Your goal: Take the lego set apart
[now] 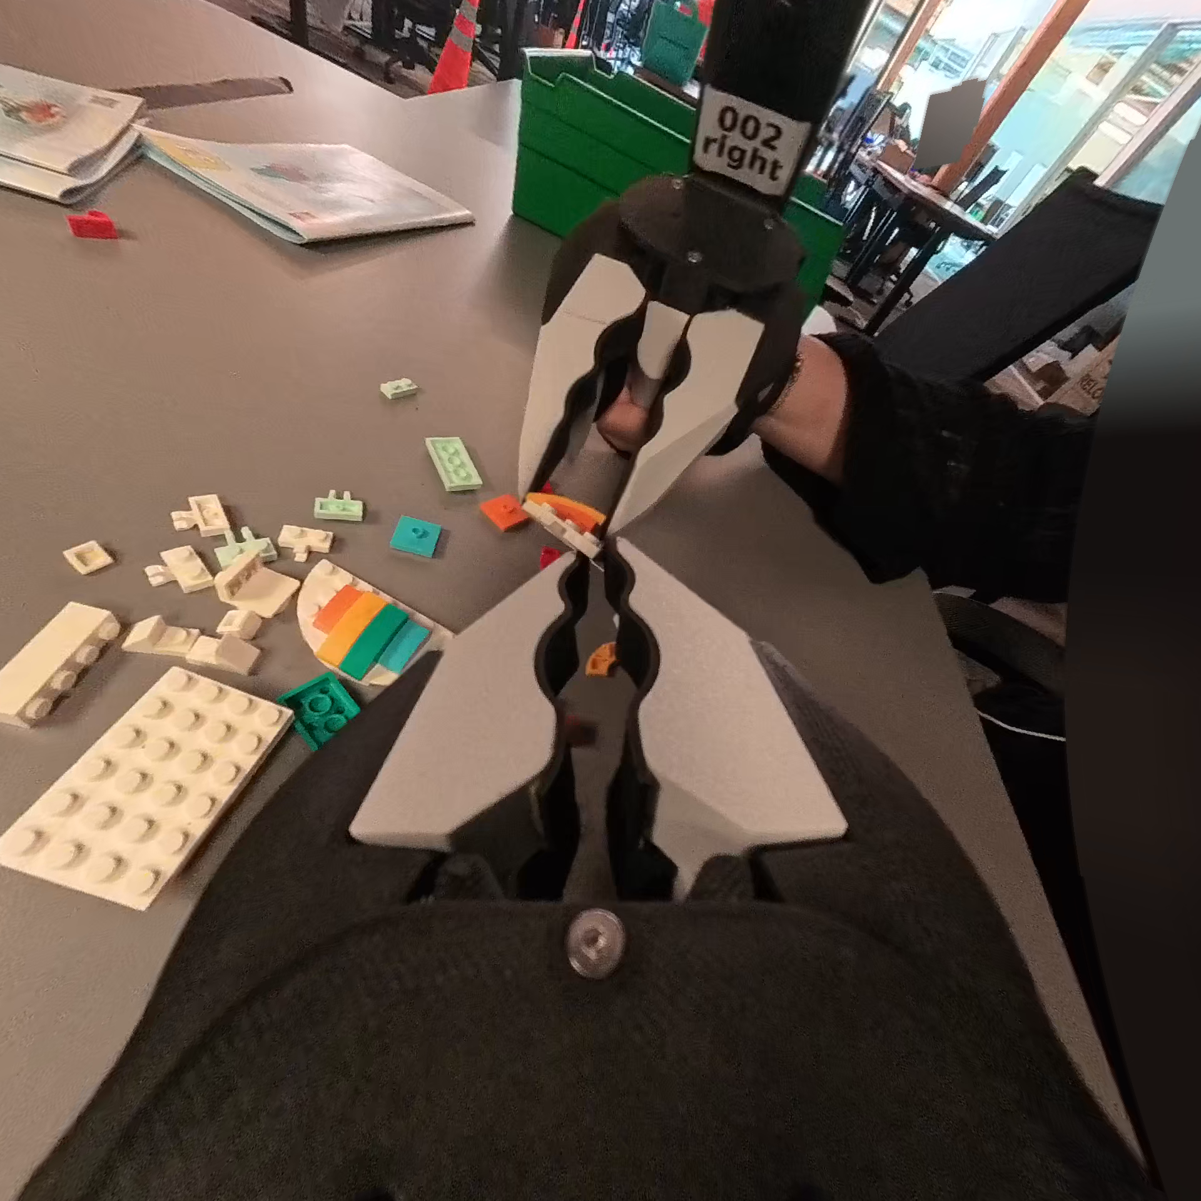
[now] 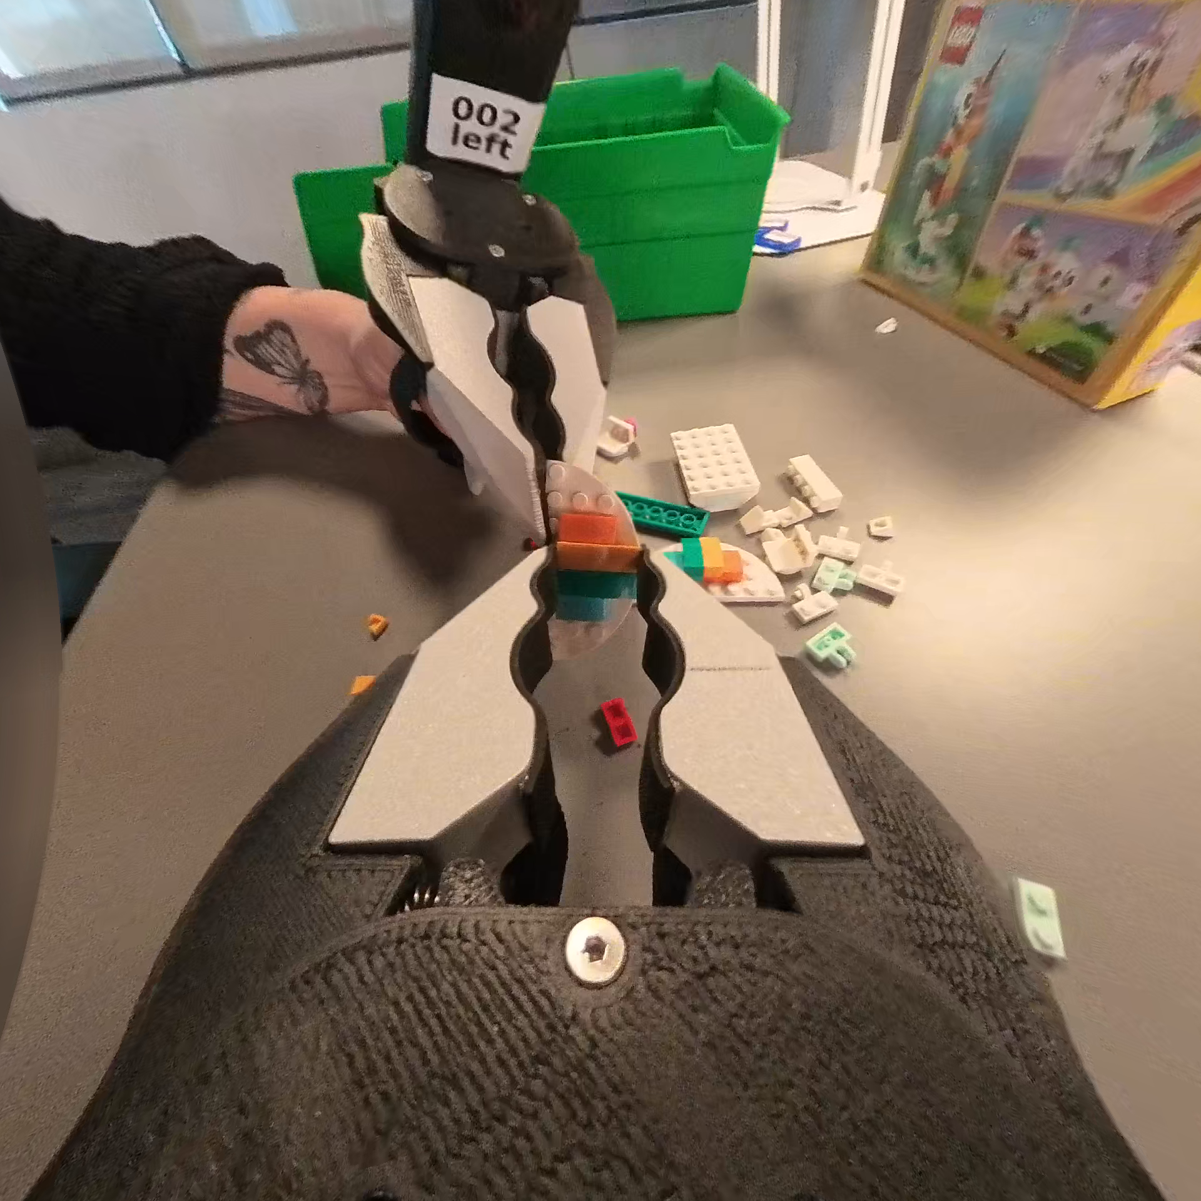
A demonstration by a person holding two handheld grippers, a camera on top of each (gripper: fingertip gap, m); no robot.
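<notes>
Held just above the grey table [image 2: 975,715] between both tongs, the small white half-round plastic plate with striped bricks [image 2: 588,572], light, rigid and snap-fitted, is clamped by the right gripper [image 2: 594,559] and pinched at its far-left edge by the left gripper [image 2: 542,520].

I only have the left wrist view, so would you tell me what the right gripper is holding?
Observer: The right gripper is shut on a half-round white plate with orange, amber, green and teal stripes.
Operator: Where does the left gripper hold it?
Observer: The left gripper pinches its rim beside the bare studs.
Operator: Anything else nearby?
Observer: A picture box stands on the table past the loose pieces.
</notes>
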